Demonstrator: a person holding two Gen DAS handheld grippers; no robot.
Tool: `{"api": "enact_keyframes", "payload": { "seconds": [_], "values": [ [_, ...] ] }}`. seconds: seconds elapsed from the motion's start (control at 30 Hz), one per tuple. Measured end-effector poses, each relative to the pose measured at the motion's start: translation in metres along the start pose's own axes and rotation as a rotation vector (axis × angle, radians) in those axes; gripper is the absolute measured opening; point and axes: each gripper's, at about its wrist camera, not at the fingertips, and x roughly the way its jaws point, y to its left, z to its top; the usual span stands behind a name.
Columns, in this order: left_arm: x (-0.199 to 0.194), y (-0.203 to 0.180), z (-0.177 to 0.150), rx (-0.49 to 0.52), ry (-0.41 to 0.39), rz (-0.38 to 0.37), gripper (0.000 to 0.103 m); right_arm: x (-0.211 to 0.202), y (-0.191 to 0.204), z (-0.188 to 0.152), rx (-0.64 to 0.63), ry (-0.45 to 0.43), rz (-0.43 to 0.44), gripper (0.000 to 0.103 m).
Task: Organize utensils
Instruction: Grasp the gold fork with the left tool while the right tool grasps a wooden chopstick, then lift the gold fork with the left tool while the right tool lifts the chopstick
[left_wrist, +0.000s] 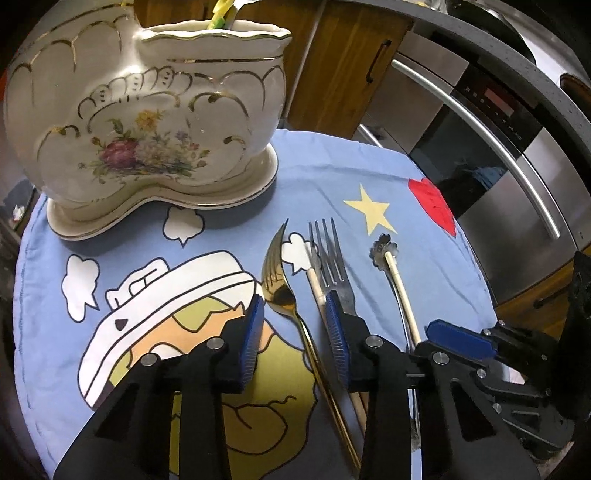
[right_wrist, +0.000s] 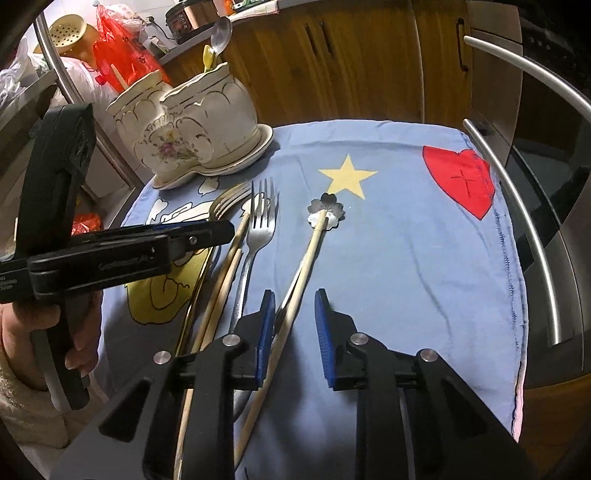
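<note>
A: Fingers first. Left gripper (left_wrist: 295, 328): pads part-open either side of the gold fork (left_wrist: 282, 291), not visibly pressing. Right gripper (right_wrist: 294, 334): also part-open around the chopstick (right_wrist: 295, 284) and the flower spoon (right_wrist: 327, 211) handle; left pad looks close, contact unclear.

B: Where's everything else?

A: Steel fork (right_wrist: 260, 229) and the rest lie side by side on the blue cloth (right_wrist: 406, 240). Ceramic holder (left_wrist: 147, 122) stands at the cloth's far corner, a few utensils already in it.

B: Step?

A: Pick-up, I'd say. Next: close firmly on thin handles lying flat, lift, carry to the holder.

B: Anything unclear?

A: Handle ends hidden under the grippers. Holder's inside not visible. Whether either pad actually touches, can't tell.
</note>
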Motion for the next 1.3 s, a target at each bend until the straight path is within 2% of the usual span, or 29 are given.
{"api": "enact_keyframes", "payload": {
  "seconds": [0.27,0.33,0.53,0.77,0.9,1.07,1.13,1.3],
  "values": [
    [0.000,0.006,0.001,-0.008,-0.004,0.000,0.027,0.001,0.003,-0.001,-0.005,0.003,-0.002,0.019],
    [0.001,0.008,0.002,-0.011,0.000,0.006,0.023,0.001,0.003,0.000,-0.008,0.004,-0.001,0.019],
    [0.001,0.014,0.005,-0.028,0.005,-0.015,0.022,0.001,0.003,-0.001,-0.008,0.007,-0.008,0.017],
    [0.006,0.003,0.009,0.036,0.005,0.036,0.020,0.007,0.009,0.000,-0.025,0.028,-0.029,0.017],
    [0.005,0.003,0.009,0.052,0.000,0.038,0.019,0.009,0.012,0.001,-0.049,0.034,-0.052,0.010],
    [0.001,0.014,0.008,0.000,0.002,-0.008,0.014,0.009,0.009,0.001,-0.027,0.022,-0.033,0.005],
    [-0.003,0.021,0.007,-0.028,0.009,-0.047,0.013,0.006,0.008,0.000,-0.025,0.006,-0.033,0.005],
    [-0.019,0.027,0.005,-0.054,-0.022,-0.086,0.012,-0.005,0.008,0.004,-0.023,-0.044,-0.028,0.005]
  ]
}}
